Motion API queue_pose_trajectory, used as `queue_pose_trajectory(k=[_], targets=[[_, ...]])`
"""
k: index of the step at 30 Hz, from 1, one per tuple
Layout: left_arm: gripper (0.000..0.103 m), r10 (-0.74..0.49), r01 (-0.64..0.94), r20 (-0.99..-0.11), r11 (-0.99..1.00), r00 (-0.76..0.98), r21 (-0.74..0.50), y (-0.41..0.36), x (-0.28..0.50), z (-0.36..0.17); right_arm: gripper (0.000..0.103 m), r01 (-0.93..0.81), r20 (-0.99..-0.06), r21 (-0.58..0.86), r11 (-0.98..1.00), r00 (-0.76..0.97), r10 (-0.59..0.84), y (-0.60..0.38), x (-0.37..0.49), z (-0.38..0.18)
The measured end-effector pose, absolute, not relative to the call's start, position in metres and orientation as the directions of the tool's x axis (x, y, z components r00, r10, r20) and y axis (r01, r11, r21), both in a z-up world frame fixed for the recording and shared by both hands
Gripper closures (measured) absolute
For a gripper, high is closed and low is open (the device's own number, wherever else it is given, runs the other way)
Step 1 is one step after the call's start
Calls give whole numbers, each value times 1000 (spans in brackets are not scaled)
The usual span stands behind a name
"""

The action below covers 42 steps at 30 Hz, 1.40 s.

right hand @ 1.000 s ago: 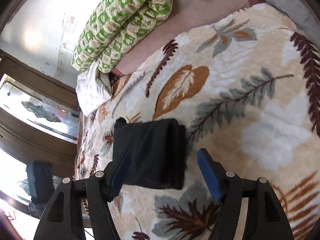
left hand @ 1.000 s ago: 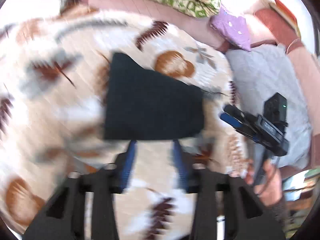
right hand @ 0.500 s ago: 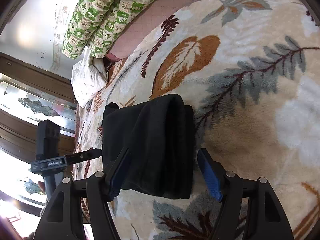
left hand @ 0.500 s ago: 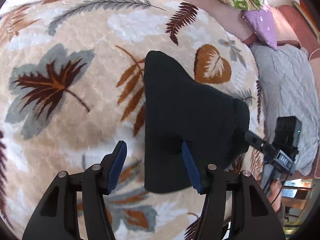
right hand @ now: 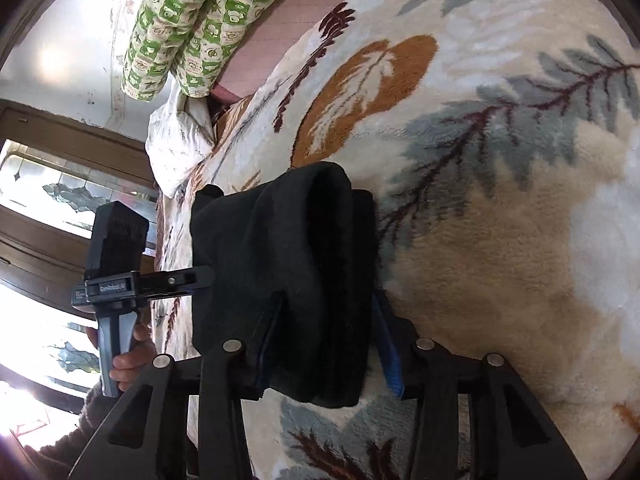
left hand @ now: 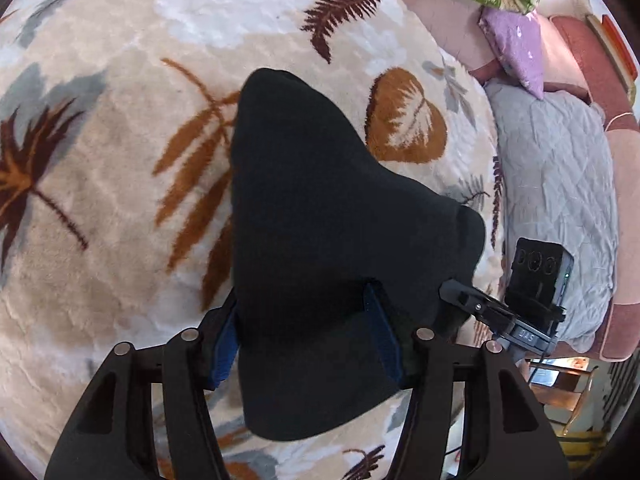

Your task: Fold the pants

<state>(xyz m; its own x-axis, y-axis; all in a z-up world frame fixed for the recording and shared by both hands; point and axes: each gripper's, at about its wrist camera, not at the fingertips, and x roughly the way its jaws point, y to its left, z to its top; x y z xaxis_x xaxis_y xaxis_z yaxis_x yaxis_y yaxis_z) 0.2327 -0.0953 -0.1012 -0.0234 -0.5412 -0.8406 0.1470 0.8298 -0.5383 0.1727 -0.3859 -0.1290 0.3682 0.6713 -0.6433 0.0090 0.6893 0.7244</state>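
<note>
The folded black pants (left hand: 320, 208) lie on a cream blanket with a leaf pattern (left hand: 100, 200). My left gripper (left hand: 304, 336) stands open over their near end. Its left pad sits at the cloth's edge and its right fingertip (left hand: 380, 336) sinks into the fabric. In the right wrist view the pants (right hand: 288, 248) show their thick folded side. My right gripper (right hand: 328, 348) is closing on that side, with the fold between its jaws and both pads against the cloth. Its fingertip (left hand: 456, 294) shows at the pants' right end in the left wrist view.
A green patterned quilt (right hand: 192, 20) and a white pillow (right hand: 176, 148) lie at the far end of the bed. A purple pillow (left hand: 516, 48) and a grey quilted cover (left hand: 560, 184) lie to the right. A hand (right hand: 132, 348) holds the left tool's handle by a window.
Both grippers have come down onto the pants. The left one now straddles their near end. The right jaws have narrowed from wide apart onto the folded side.
</note>
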Motion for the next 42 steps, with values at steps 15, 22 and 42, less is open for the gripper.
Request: queue_pose_trajectory(k=[15,22,42], targets=[[85,-581,143,-810,811,76,-568,-69,221,-62,72,-33,-619,718,695,427,659,-365,149,-109],[85,-584,86,-799,811,142,-578,-6,211,-36,73,-92,-587,727,680,429,686,-316,150,-75],[50,-442,115,-878,897,182,-427,89,202,-99,55,-108,-641,659,744,436,631,-201,158,-125]])
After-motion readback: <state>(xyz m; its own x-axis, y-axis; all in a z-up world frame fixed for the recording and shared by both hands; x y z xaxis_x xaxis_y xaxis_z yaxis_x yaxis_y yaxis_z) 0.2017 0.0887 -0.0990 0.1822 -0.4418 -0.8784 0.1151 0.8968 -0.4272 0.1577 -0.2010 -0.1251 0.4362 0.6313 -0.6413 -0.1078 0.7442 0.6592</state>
